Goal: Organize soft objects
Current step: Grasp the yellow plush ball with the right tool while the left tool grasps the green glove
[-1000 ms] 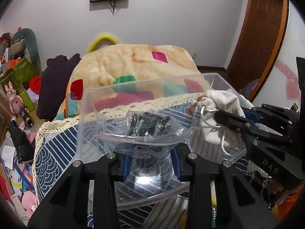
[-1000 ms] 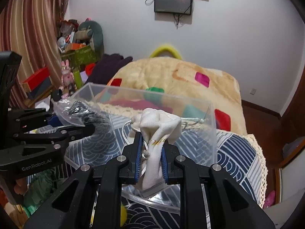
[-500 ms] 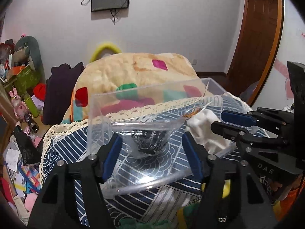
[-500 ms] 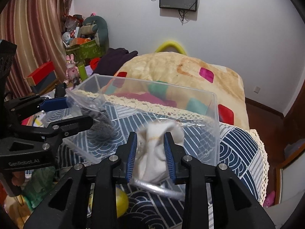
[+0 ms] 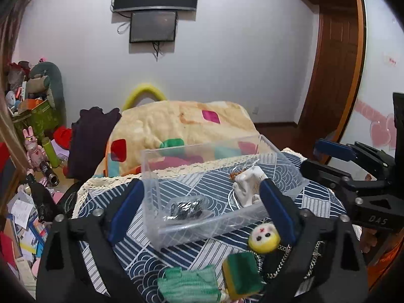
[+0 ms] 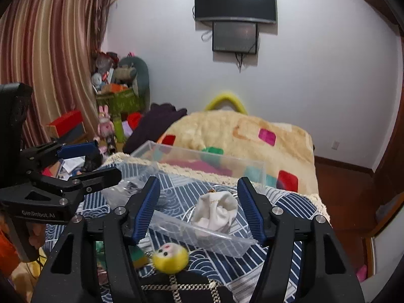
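A clear plastic bin point(image 5: 151, 186) point(image 6: 255, 171) stands on a blue patterned cloth. Inside lie a clear bag with a dark item point(image 5: 186, 207) and a white drawstring pouch point(image 5: 248, 185) point(image 6: 218, 210). My left gripper point(image 5: 199, 207) is open and empty, held back above the bin's near side. My right gripper point(image 6: 199, 207) is open and empty, also drawn back from the bin. In front of the bin lie a yellow plush head point(image 5: 263, 236) point(image 6: 170, 256), a green-and-yellow sponge point(image 5: 241, 274) and a green mesh cloth point(image 5: 189, 285).
A metal chain point(image 6: 176, 287) lies by the plush head. A beige blanket with coloured patches point(image 5: 181, 126) is piled behind the bin. Clutter and toys point(image 5: 32, 136) fill the floor at left. A wooden door point(image 5: 333, 75) stands at right.
Both grippers opened and let go: the bag and the white pouch dropped into the bin. Both grippers then pulled back and up, and opened wider.
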A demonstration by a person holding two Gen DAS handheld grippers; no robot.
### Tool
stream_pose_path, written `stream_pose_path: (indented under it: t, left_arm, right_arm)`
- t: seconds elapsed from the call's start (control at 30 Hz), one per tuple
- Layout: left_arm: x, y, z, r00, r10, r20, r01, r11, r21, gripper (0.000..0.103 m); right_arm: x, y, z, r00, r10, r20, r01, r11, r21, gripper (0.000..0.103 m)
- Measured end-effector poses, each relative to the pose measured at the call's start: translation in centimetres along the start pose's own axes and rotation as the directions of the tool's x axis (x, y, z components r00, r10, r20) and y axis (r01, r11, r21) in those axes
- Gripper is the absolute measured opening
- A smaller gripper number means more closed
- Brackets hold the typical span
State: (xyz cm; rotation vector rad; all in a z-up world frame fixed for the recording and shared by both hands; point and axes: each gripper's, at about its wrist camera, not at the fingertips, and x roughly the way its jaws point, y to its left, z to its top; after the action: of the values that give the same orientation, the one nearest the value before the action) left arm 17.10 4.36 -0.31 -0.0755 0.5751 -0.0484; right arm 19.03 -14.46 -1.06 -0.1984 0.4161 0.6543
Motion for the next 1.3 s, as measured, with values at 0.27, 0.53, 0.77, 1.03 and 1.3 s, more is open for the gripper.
stream_pose_path:
  t: [0.27, 0.53, 0.77, 1.03, 1.3]
  left_arm:
    - [-2.3, 1.4, -2.1, 1.0, 0.002, 0.005, -0.002, 0.998, -0.055, 0.097]
    - [-2.2, 2.3, -5.9, 0.998, 0.021, -0.053, -0.025, 0.997, -0.079, 0.097]
    - [-1.5, 1.9, -9.5, 0.992, 0.034, -0.123, -0.041, 0.998, -0.053, 0.097]
    - [-0.7, 2.1, -12.3, 0.984, -0.005, -0.18, -0.008, 0.997, -0.076, 0.091]
    - [0.1, 1.9, -13.2, 0.98, -0.053, -0.194, 0.037, 0.996, -0.087, 0.054]
  right_arm:
    - [-1.7, 0.9, -1.8, 1.0, 0.004, 0.023, -0.004, 1.0, -0.011, 0.06]
    - [-0.8, 1.6, -4.9, 0.999, 0.007, -0.036, -0.008, 1.0, -0.005, 0.06]
    - [1.2, 1.5, -7.2, 0.993, 0.014, -0.117, -0.011, 0.999, 0.031, 0.06]
    - [2.0, 1.5, -9.4, 0.983, 0.028, -0.182, -0.016, 0.998, 0.069, 0.06]
    - [3.5, 1.7, -8.4, 0.979, 0.034, -0.202, -0.027, 0.999, 0.042, 0.06]
